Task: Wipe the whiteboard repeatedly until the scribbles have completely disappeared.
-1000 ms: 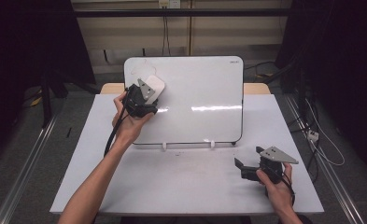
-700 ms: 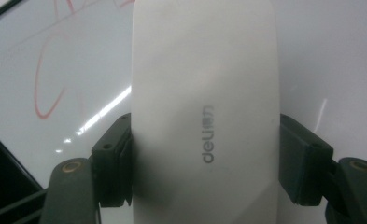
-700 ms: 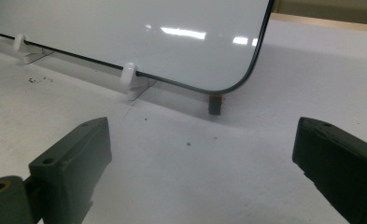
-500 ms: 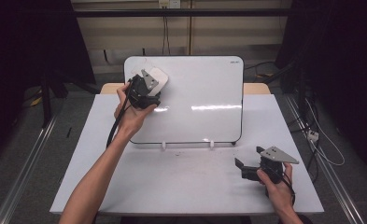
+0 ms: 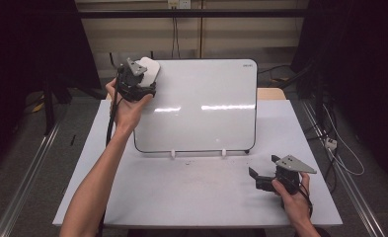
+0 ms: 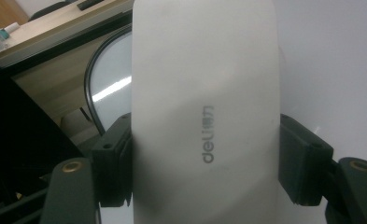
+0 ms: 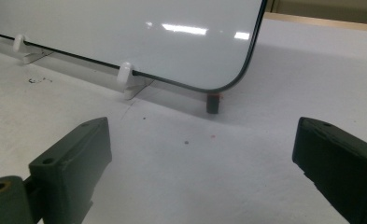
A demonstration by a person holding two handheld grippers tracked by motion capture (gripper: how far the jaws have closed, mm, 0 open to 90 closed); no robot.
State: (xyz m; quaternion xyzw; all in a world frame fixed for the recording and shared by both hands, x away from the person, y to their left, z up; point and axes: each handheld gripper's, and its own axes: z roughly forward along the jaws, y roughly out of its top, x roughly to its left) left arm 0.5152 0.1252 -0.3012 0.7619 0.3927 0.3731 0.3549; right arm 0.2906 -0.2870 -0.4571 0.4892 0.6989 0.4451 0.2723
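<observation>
A whiteboard [image 5: 201, 106] stands tilted on white clips [image 7: 125, 74] in the middle of the white table [image 5: 181, 197]. My left gripper [image 5: 144, 74] is at the board's top left corner, shut on a white board eraser [image 5: 149, 69] marked "deli" [image 6: 207, 116]. The eraser lies against the board surface, held between both black jaws. My right gripper [image 5: 254, 177] rests low on the table near the front right, open and holding nothing, pointing towards the board's lower right corner [image 7: 237, 79].
A small dark peg with a red tip [image 7: 212, 102] stands under the board's lower right corner. Small dark specks [image 7: 38, 80] dot the table. A wooden table edge [image 5: 270, 93] shows behind the board. Cables [image 5: 339, 153] lie on the floor at right.
My left gripper has carried the eraser up and a little to the left across the board, to its top left corner. The right gripper has stayed still.
</observation>
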